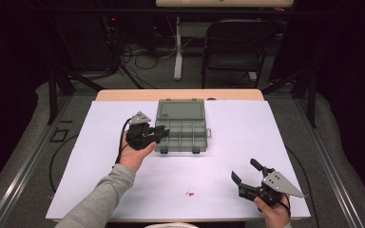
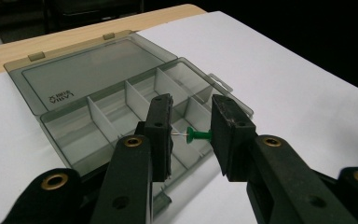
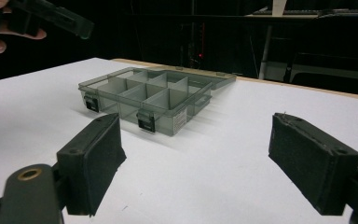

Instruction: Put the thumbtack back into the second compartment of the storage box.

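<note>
Centre of the left gripper view: the left hand-held gripper [image 2: 191, 135] pinches a green pushpin [image 2: 196, 135] end to end, poised above the open organizer box [image 2: 98, 74], likely to drop it into a compartment. The right hand-held gripper [image 1: 247, 175] rests wide open, holding nothing, lower right on the white surface [image 1: 228, 142].

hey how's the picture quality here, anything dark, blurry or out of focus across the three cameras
High view: the white table is evenly lit, the room behind nearly black, and the small pins are too tiny to resolve. Left gripper view: the green pushpin and organizer box are fairly sharp, the gripper's near arms soft. Right gripper view: the box casts a soft shadow; the background is dark.
</note>
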`<action>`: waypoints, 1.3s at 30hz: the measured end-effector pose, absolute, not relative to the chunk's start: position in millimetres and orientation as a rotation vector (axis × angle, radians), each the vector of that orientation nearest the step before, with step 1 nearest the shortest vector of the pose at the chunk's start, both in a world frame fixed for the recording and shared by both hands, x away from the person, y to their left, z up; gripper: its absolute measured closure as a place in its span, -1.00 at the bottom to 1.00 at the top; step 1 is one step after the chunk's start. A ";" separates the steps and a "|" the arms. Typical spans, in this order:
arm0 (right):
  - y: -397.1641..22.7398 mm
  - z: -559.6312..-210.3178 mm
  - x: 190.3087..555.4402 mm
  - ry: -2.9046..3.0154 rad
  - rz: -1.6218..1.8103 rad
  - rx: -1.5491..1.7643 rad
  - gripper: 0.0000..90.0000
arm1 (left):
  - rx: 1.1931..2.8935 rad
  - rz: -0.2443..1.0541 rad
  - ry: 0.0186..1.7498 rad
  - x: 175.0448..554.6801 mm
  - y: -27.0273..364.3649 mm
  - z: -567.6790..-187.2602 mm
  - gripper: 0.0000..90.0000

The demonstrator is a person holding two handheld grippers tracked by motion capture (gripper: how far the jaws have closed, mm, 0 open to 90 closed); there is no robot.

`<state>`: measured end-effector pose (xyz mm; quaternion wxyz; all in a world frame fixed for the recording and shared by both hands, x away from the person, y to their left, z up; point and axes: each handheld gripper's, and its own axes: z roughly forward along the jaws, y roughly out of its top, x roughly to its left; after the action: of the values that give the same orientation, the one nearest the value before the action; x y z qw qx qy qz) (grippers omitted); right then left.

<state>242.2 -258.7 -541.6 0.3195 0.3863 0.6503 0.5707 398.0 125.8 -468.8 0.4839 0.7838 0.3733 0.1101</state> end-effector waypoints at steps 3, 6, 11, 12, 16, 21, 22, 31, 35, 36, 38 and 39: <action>-258.6 -541.4 241.9 1.716 1.498 1.014 -0.63 | 1.926 0.275 0.924 408.6 121.5 -467.8 0.54; -258.8 -541.7 242.3 1.719 1.495 1.012 -0.63 | 1.939 0.284 0.939 417.1 117.2 -466.9 0.54; -259.0 -542.0 242.8 1.719 1.498 1.013 -0.62 | 1.956 0.298 0.968 430.5 109.9 -469.0 0.54; -259.1 -542.0 242.8 1.718 1.500 1.011 -0.63 | 1.954 0.295 0.978 433.3 108.6 -470.1 0.54; -259.0 -542.2 243.1 1.720 1.502 1.014 -0.63 | 1.968 0.297 1.001 442.3 100.2 -476.2 0.54; -259.5 -542.6 243.7 1.723 1.502 1.017 -0.62 | 1.996 0.294 1.046 454.9 87.3 -483.8 0.54; -259.5 -542.5 243.7 1.723 1.502 1.017 -0.63 | 2.001 0.298 1.053 457.4 84.5 -485.0 0.54; -259.9 -542.7 244.0 1.725 1.507 1.021 -0.63 | 2.028 0.305 1.115 472.5 71.9 -495.6 0.54; -259.9 -542.9 244.2 1.728 1.506 1.022 -0.63 | 2.045 0.329 1.128 475.3 70.8 -501.1 0.54; -259.8 -542.8 244.3 1.730 1.506 1.019 -0.63 | 2.051 0.331 1.138 476.6 71.2 -502.7 0.54; -259.5 -542.9 244.4 1.729 1.506 1.015 -0.62 | 2.056 0.324 1.161 479.1 72.1 -505.7 0.54; -259.3 -542.9 244.5 1.729 1.508 1.015 -0.63 | 2.047 0.313 1.171 479.9 72.4 -507.1 0.54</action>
<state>244.5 -259.3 -542.9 0.3112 0.3845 0.6549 0.5713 479.9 72.4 -507.1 0.3723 0.7985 0.4570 0.1222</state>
